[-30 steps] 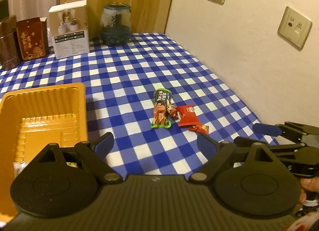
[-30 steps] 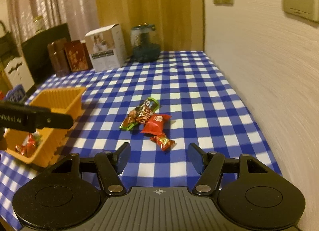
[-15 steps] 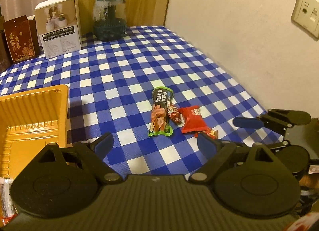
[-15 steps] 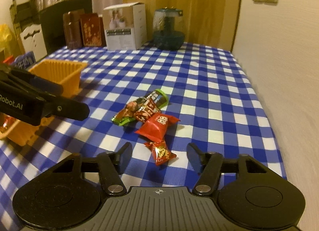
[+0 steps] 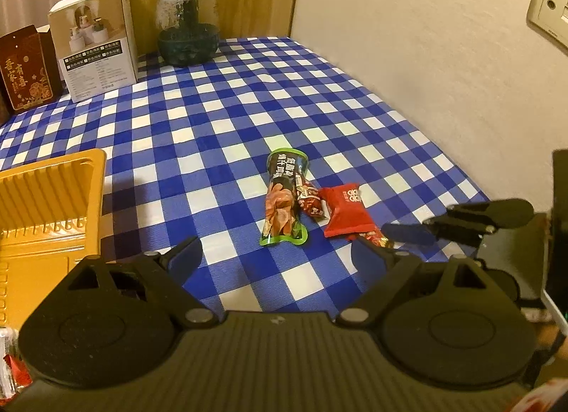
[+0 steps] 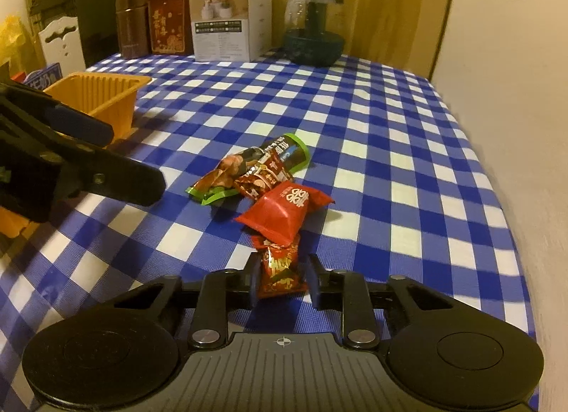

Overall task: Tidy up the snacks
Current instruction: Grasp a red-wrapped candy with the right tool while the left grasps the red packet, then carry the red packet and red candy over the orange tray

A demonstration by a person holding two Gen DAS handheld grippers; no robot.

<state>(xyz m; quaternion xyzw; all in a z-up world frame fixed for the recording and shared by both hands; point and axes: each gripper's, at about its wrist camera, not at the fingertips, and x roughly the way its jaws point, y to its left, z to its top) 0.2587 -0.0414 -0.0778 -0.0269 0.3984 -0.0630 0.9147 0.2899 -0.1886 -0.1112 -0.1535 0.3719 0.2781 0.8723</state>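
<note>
Right gripper [image 6: 282, 278] had its jaws closed against a small red snack packet [image 6: 280, 270] on the checked tablecloth [image 6: 390, 135], nearest of four snacks. Left gripper [image 5: 273, 255] hung wide open, empty, beside the yellow tray [image 5: 49, 199].

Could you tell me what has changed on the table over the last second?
The right gripper has come forward and down to the snack pile and narrowed its fingers around the small red snack packet nearest it; whether they already press it is unclear. The left gripper stays open, drifting right past the orange tray. The big red packet and green-edged pouch lie as before.
</note>
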